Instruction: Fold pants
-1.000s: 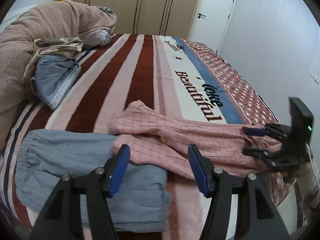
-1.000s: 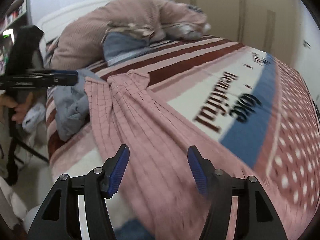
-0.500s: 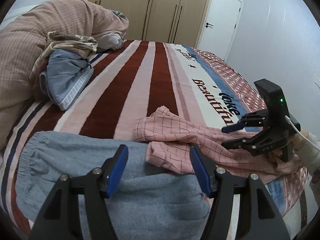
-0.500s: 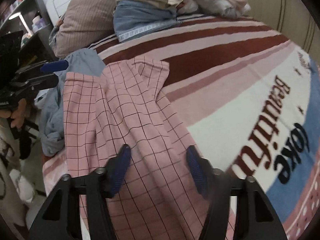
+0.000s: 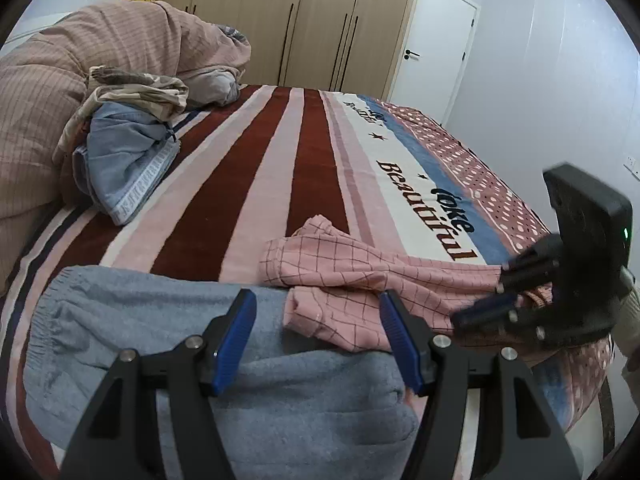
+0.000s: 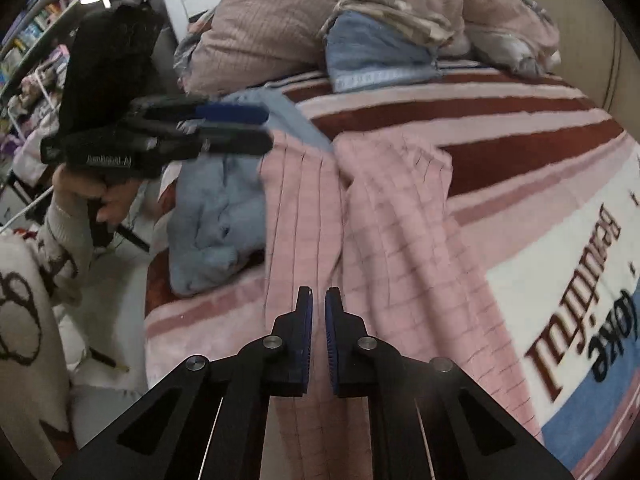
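Pink checked pants (image 5: 360, 276) lie stretched along the near edge of the striped bed, legs toward my left gripper, waist end toward the right one; they also show in the right wrist view (image 6: 384, 232). My left gripper (image 5: 318, 340) is open, its jaws just short of the leg cuffs, above grey-blue sweatpants. It appears in the right wrist view (image 6: 236, 128) hovering over the cuffs. My right gripper (image 6: 319, 340) has its jaws nearly together over the pink fabric near the waist end; whether cloth sits between them is not clear. It shows blurred in the left wrist view (image 5: 492, 304).
Grey-blue sweatpants (image 5: 168, 336) lie beside the pink pants at the bed edge. A blue garment (image 5: 124, 168) and a bunched pink duvet (image 5: 80, 80) sit at the head of the bed. The striped blanket (image 5: 280, 184) stretches beyond. Wardrobes and a door stand behind.
The right gripper's jaws have closed from wide open to nearly together at the waist end. The left gripper has moved closer to the leg cuffs and stays open.
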### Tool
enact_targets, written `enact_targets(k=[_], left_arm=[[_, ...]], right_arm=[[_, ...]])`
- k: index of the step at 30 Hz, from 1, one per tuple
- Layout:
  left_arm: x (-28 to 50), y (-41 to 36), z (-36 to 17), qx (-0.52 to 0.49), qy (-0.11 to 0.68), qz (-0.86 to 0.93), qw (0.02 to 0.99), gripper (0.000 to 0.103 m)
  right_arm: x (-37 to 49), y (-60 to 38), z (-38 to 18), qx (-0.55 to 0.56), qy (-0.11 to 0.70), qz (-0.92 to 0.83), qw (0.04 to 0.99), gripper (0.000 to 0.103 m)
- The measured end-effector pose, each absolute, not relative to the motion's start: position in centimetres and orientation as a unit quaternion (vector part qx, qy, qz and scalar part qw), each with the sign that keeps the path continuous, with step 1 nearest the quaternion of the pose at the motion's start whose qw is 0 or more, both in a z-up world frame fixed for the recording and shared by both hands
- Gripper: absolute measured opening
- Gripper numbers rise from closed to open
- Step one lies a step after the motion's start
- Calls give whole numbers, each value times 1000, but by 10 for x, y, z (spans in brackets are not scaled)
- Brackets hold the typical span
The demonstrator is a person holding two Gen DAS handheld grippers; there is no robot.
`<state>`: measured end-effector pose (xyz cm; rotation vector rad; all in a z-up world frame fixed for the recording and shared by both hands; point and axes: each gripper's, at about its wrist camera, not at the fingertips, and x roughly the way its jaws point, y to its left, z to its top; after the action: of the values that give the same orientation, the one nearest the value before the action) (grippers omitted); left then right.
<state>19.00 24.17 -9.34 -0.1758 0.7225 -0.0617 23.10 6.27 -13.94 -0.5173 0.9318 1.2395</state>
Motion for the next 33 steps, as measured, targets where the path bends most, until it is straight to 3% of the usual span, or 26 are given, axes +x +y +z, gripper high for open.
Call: enact_targets(k=[1, 3, 8, 13, 14, 15, 18, 23, 25, 27, 28, 29, 30, 33], left_arm=[[190, 243, -93, -86, 352, -30, 931, 60], [189, 247, -93, -85, 350, -26, 933, 61], [188, 258, -97, -86, 343, -20, 935, 64], [192, 264, -105, -97, 344, -22, 934, 64], [193, 265, -106, -96, 344, -21, 934, 64], [193, 265, -107, -96, 343, -21, 934, 64], [193, 267, -108, -99, 340, -24, 935, 64], [192, 269, -107, -102, 337, -29, 935, 64], [192, 268, -107, -100, 336, -30, 936, 64], [194, 268, -108, -98, 337, -32, 936, 64], [194, 268, -108, -99, 338, -34, 935, 64], [194, 268, -108, -101, 338, -35, 935, 64], [194, 267, -108, -101, 339, -38, 935, 64], [195, 266, -108, -98, 339, -39, 935, 64]], right_arm=[[239, 66, -137, -225, 412, 545, 695, 4], [260, 71, -135, -213, 406, 524, 718, 20], [303, 96, -147, -213, 403, 516, 725, 40], [315, 120, -161, -226, 412, 553, 688, 40], [314, 122, -162, -228, 415, 561, 679, 37], [312, 123, -163, -232, 417, 566, 672, 26], [299, 123, -162, -249, 400, 582, 663, 8], [287, 124, -163, -275, 386, 579, 663, 6], [290, 128, -168, -278, 399, 573, 660, 9], [297, 132, -170, -263, 418, 565, 661, 22], [301, 132, -171, -248, 427, 567, 660, 22], [304, 132, -170, -237, 434, 570, 657, 17], [304, 132, -171, -235, 436, 573, 653, 3], [290, 130, -165, -259, 403, 569, 668, 2]])
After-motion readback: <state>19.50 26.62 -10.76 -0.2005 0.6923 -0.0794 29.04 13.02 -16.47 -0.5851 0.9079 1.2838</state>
